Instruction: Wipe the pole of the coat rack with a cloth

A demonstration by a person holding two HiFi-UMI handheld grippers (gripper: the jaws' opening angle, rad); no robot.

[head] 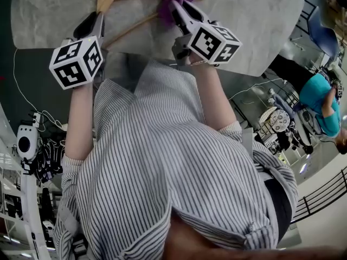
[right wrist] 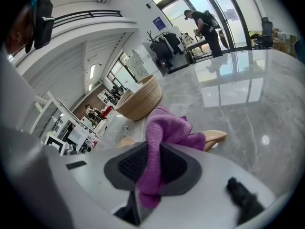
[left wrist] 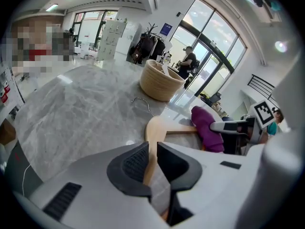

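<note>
Striped shirt (head: 162, 172) fills the view closest below me. Beyond it, my left gripper (left wrist: 151, 159) has its fingers pinched on one arm of a wooden hanger (left wrist: 155, 128), which lies flat over the near part of the grey marble table (head: 260, 15). The hanger's long axis runs left to right between my two grippers, and its metal hook (left wrist: 140, 101) points away from me. My right gripper (right wrist: 151, 168) clamps a purple cloth (right wrist: 169, 130), which drapes over the hanger's other arm. Farther off stands a woven basket (left wrist: 161, 80).
</note>
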